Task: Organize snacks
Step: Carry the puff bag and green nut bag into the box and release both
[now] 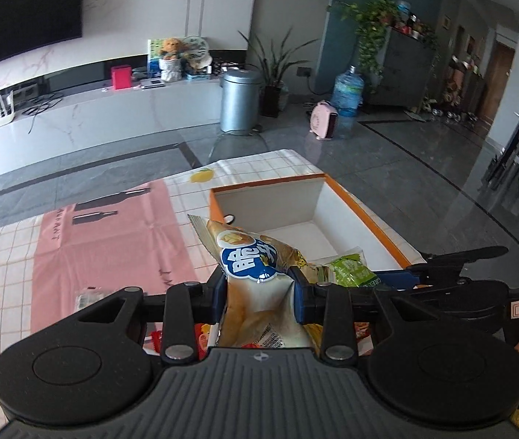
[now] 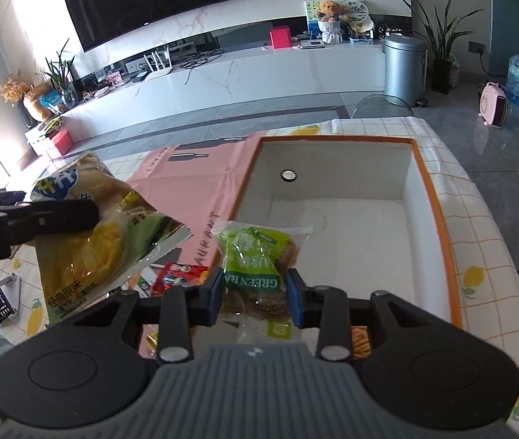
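My left gripper point(image 1: 259, 292) is shut on a yellow chip bag point(image 1: 256, 278) with a blue logo, held above the table beside the box; the bag also shows in the right wrist view point(image 2: 105, 226). My right gripper point(image 2: 254, 298) is shut on a green snack packet point(image 2: 256, 256), held over the near edge of the orange-rimmed white box point(image 2: 439, 216). The packet also shows in the left wrist view point(image 1: 351, 269). The box point(image 1: 362, 212) looks empty inside.
More snack packets point(image 2: 175, 278) lie on the pink-and-checked tablecloth point(image 2: 201, 186) below the grippers. An orange snack point(image 2: 360, 340) lies near the box's front. Beyond the table are grey floor, a metal bin point(image 2: 404, 69) and a TV cabinet.
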A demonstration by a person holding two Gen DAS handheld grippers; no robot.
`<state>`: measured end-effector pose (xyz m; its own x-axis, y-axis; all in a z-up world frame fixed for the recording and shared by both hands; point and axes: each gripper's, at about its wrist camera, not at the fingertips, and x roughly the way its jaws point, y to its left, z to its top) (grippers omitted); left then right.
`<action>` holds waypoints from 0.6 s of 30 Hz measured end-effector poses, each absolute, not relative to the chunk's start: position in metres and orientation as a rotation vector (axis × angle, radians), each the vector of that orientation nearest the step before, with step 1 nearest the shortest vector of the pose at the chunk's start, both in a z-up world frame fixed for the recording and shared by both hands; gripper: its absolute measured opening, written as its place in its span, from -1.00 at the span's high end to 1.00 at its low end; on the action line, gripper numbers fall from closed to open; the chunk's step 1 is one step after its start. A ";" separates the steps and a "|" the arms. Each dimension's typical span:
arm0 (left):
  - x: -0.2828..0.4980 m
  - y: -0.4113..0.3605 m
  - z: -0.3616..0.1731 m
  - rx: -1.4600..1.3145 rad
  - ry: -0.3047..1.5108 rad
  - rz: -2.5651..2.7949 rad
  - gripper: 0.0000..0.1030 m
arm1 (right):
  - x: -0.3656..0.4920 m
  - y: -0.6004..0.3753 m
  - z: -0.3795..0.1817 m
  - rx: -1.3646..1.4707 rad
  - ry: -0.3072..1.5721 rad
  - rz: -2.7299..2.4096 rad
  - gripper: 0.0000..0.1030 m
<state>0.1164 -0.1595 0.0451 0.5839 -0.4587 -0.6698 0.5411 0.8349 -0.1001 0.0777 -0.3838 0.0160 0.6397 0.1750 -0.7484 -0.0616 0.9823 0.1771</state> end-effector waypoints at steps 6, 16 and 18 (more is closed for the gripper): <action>0.131 -0.213 0.020 0.270 0.810 -0.669 0.25 | 0.089 -0.415 -0.003 0.116 0.949 0.138 0.35; 0.152 -0.266 -0.027 0.554 0.971 -0.769 0.24 | 0.120 -0.439 -0.037 -0.022 1.103 0.176 0.35; 0.153 -0.275 -0.036 0.621 0.997 -0.798 0.24 | 0.124 -0.440 -0.039 -0.077 1.125 0.199 0.35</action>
